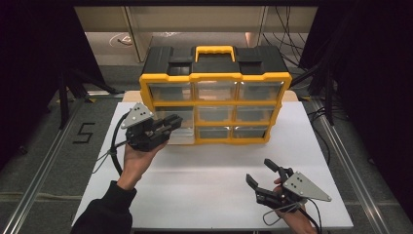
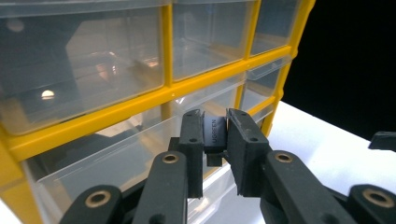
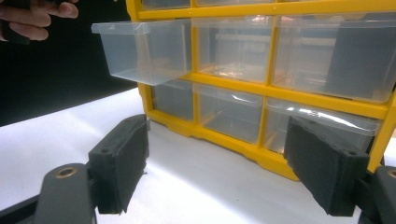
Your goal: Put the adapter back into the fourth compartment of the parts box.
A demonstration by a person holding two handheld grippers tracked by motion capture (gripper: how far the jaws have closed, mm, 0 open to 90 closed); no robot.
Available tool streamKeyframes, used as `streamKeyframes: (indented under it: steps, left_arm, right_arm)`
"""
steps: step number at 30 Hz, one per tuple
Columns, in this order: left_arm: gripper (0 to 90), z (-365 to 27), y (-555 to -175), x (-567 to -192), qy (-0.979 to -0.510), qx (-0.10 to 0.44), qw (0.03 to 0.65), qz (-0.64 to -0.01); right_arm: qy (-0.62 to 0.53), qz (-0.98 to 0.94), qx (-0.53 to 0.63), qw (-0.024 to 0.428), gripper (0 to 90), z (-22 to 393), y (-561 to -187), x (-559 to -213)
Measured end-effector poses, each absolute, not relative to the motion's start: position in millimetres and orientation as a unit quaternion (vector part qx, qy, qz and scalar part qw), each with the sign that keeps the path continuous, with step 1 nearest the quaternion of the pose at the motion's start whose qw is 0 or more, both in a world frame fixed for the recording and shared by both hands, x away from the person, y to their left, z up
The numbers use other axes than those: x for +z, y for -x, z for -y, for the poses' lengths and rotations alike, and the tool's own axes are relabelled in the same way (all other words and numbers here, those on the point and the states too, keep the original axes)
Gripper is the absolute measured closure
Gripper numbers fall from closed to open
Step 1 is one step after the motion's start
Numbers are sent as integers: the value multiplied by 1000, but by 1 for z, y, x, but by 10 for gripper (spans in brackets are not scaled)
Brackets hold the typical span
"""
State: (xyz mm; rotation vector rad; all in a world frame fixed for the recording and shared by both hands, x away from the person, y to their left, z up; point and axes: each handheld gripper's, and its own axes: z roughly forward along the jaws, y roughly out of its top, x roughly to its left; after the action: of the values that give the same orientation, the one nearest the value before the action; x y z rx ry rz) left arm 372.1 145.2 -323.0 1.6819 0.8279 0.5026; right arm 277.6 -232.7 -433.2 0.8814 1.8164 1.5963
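A yellow and black drawer cabinet (image 1: 215,76) with clear drawers stands at the back of the white table (image 1: 209,190). Its middle-left drawer (image 1: 179,132) is pulled out. My left gripper (image 1: 174,122) hovers over that drawer, shut on a small black adapter (image 2: 214,134) marked UGREEN. In the left gripper view the adapter hangs above the drawer's open top (image 2: 116,156). My right gripper (image 1: 259,171) rests low at the front right of the table, open and with nothing in it. In the right gripper view its pads (image 3: 122,161) stand wide apart, facing the cabinet (image 3: 280,93) and the pulled-out drawer (image 3: 144,46).
The other clear drawers (image 1: 214,90) are pushed in and look empty. A yellow carry handle (image 1: 215,50) tops the cabinet. Bare white table lies between the cabinet and my right gripper. The table's metal side rails (image 1: 336,146) and dark cables (image 1: 287,29) border it.
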Motion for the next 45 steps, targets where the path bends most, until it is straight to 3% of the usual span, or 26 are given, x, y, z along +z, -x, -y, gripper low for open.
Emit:
streamKeyframes:
  steps: [20,26,32,45]
  left_arm:
    - [746,-149,-380,-330,-718,248,525,-383]
    - [622,-149,-378,-328,-715,244,535,-379]
    - [429,-146,-376,-324,-711,237,538,-385]
    - [237,-142,-376,-327,-702,180,584,-366]
  right_arm:
    - [-330,-678,595,279,232,233,-278,-433]
    - [-330,-678,594,279,233,233,-278,-433]
    - [-329,-678,595,279,233,233,-278,-433]
    - [-329,-677,596,280,233,233,-278,-433]
